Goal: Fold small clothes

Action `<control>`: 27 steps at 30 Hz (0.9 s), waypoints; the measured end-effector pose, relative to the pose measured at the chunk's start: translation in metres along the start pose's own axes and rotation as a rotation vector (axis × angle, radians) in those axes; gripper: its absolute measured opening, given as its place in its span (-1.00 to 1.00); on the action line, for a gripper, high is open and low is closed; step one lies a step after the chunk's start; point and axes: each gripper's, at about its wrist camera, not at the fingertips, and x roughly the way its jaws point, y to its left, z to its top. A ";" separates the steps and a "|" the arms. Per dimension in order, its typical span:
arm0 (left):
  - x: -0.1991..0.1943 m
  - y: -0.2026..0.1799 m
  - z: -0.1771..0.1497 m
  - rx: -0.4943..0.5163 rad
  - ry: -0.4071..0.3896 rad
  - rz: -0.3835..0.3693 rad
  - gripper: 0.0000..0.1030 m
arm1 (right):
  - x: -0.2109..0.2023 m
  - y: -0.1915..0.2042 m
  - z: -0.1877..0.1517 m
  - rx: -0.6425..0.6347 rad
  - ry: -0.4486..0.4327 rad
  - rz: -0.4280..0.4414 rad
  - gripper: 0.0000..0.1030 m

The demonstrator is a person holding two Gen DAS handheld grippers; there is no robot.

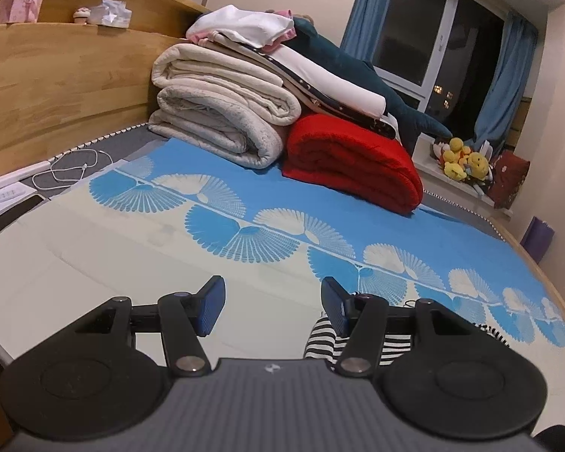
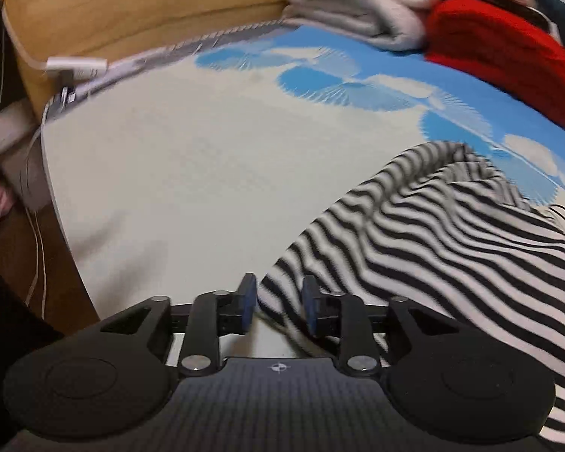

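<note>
The striped garment [image 2: 452, 233], black and white, is spread loosely over the lower right of the right wrist view, rumpled into a ridge near its upper edge rather than laid flat, so folding is judged to be barely begun. It rests on the bed sheet [image 2: 177, 173], whose pale part fills the middle of that frame and whose blue fan-patterned band runs across the upper right; this broad bare area is presumably kept as working room for the fold. Bulkier bedding is seen pushed out of the way towards the top of the frame: folded beige blankets [image 1: 222, 113] stacked against the wooden headboard [image 1: 56, 86], and a red blanket [image 1: 352, 162] just beside them, in the upper middle of the left wrist view.

The right gripper [image 2: 278, 301] is held at the bottom centre of its frame with its jaws partly apart, and the near left edge of the garment is seen between the blue pads [image 2: 249, 297]; whether the cloth is actually touched cannot be told, as the frame is blurred. A pinch on that edge appears to be intended.

The left gripper [image 1: 271, 303] is held wide apart and holds nothing. In its frame only a small patch of the garment is visible, at the lower right, behind the right-hand finger.
</note>
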 end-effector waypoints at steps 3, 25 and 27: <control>0.001 0.001 0.000 -0.003 0.004 0.003 0.20 | 0.012 0.005 -0.001 -0.028 0.024 -0.009 -0.20; 0.028 -0.053 -0.002 0.064 0.030 -0.038 0.20 | -0.125 -0.146 0.007 0.555 -0.281 0.006 -0.90; 0.031 -0.066 -0.004 0.093 0.037 -0.044 0.20 | -0.158 -0.179 -0.005 0.651 -0.360 -0.010 -0.90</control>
